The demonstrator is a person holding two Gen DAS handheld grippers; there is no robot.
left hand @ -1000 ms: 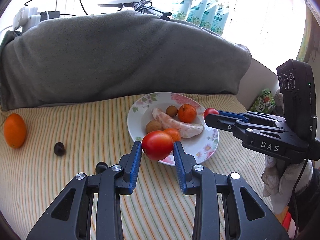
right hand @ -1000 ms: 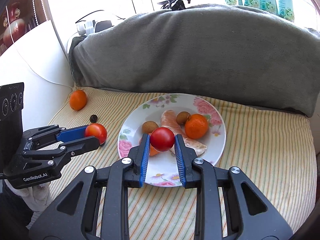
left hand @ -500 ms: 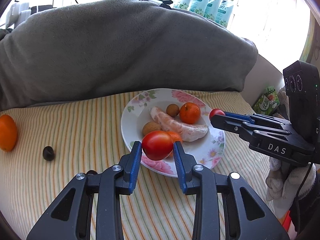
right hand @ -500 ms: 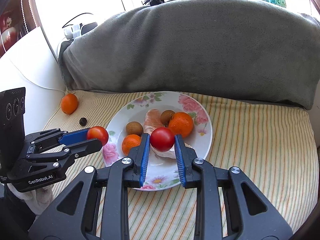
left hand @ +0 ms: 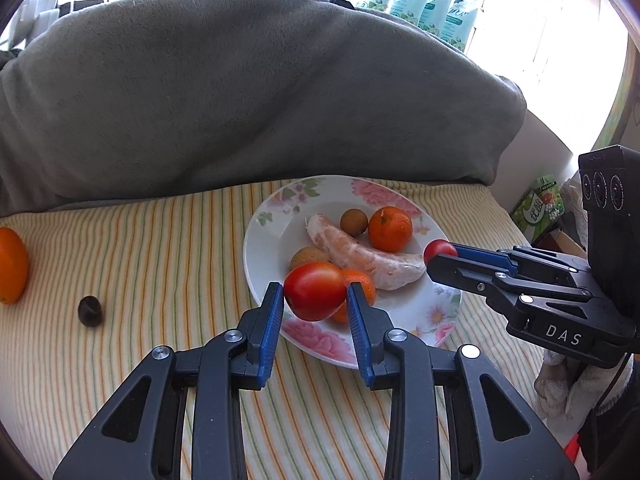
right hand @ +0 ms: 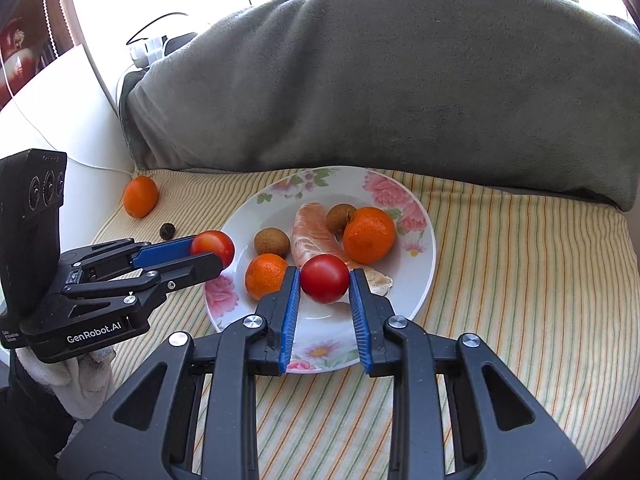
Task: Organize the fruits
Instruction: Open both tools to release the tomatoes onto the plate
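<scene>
My left tool [left hand: 315, 304] clamps a red tomato [left hand: 315, 290]; my right tool [right hand: 325, 285] clamps a second tomato [right hand: 324, 278]. Both tomatoes hang over the floral plate [right hand: 424, 256] directly ahead of each tool.

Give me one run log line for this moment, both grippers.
left gripper: shut on larger tomato | right gripper: shut on smaller tomato | both above floral plate

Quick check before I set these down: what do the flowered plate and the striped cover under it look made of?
Flowered plate: likely glazed ceramic or porcelain; its white surface is glossy, with printed pink flowers, though melamine can't be ruled out. Striped cover: woven fabric, matte and finely ribbed, lying soft over the surface beneath.
</scene>
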